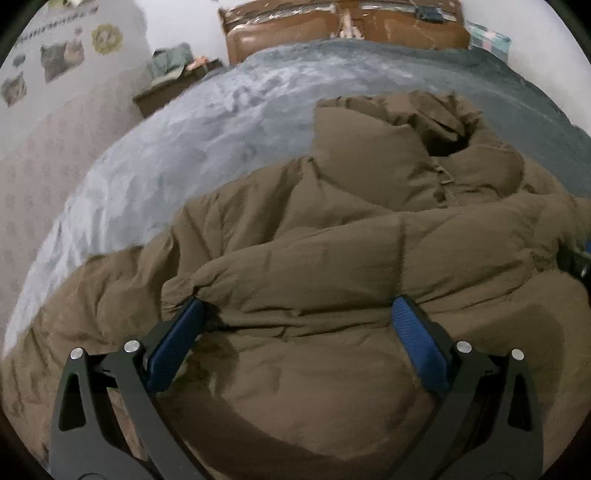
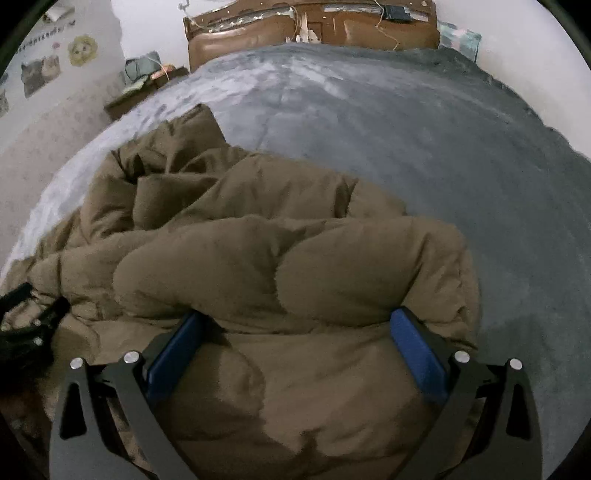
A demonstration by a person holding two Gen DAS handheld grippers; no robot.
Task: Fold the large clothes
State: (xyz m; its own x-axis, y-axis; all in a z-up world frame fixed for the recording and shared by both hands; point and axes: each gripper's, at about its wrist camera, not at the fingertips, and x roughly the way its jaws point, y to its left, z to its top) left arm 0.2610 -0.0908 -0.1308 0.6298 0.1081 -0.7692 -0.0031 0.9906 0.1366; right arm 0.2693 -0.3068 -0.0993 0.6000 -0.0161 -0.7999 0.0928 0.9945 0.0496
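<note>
A large brown puffer jacket lies on the grey bed cover, its collar and zip toward the headboard and a sleeve folded across its body. My left gripper is open, its blue fingers spread over the jacket's lower part, tips against the folded sleeve's edge. In the right wrist view the jacket is bunched, with a thick fold across it. My right gripper is open, its jaws wide apart on either side of the fold's near edge. The left gripper shows at the left edge there.
A grey fleece bed cover spreads beyond and to the right of the jacket. A brown wooden headboard stands at the far end. A dark bedside table with clothes sits at the left by a wall with pictures.
</note>
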